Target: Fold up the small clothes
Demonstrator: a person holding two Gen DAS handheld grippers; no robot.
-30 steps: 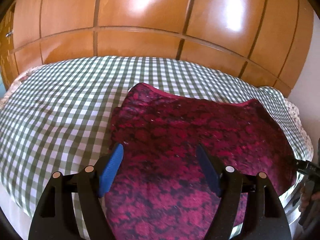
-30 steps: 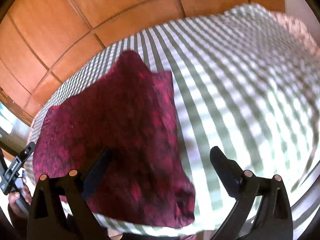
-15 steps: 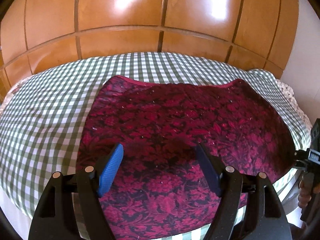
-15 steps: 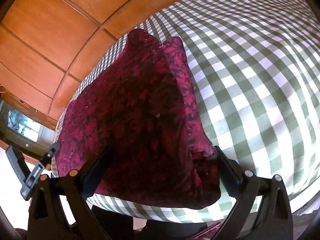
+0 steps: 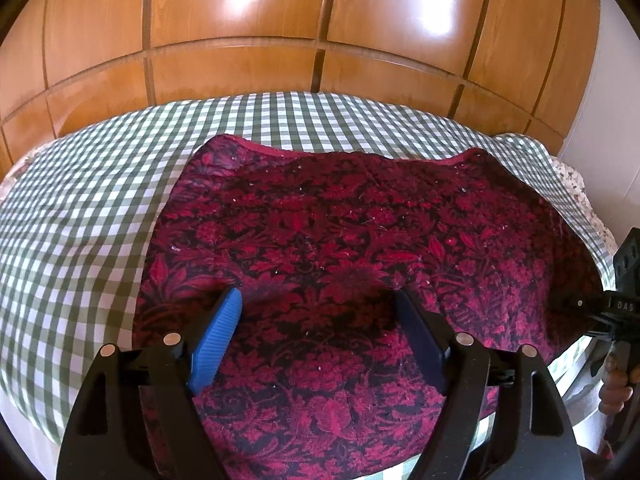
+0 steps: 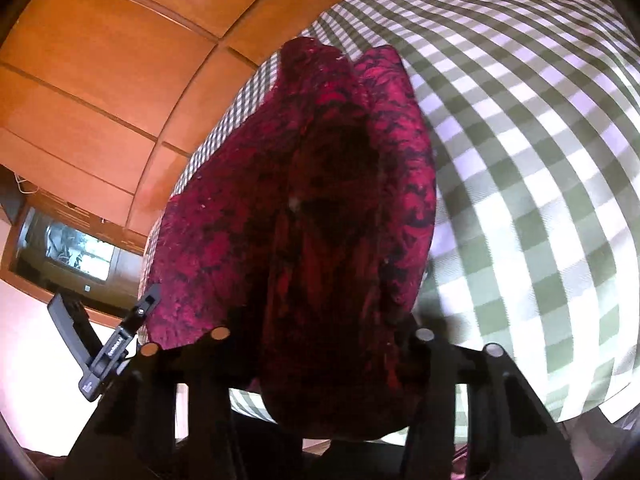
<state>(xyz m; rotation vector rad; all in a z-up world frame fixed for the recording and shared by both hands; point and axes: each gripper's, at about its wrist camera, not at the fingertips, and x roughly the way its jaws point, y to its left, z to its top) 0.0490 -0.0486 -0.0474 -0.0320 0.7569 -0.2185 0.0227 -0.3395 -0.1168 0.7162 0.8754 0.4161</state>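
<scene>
Garment (image 5: 360, 264), red floral cloth: spread flat on checked bed (image 5: 80, 232), no fold made yet. My right tool (image 6: 332, 340) has just closed, clamping a bunched near corner; my left tool (image 5: 318, 320) hovers apart above it. All folds remain.

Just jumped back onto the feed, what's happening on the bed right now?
A person is folding a dark red floral-patterned garment spread on the green-and-white checked bedcover. The right tool has just been closing, and the garment's near edge is bunched up between its jaws. The left tool hovers open over the cloth, its blue pads not gripping anything. No fold has been laid over yet.
</scene>
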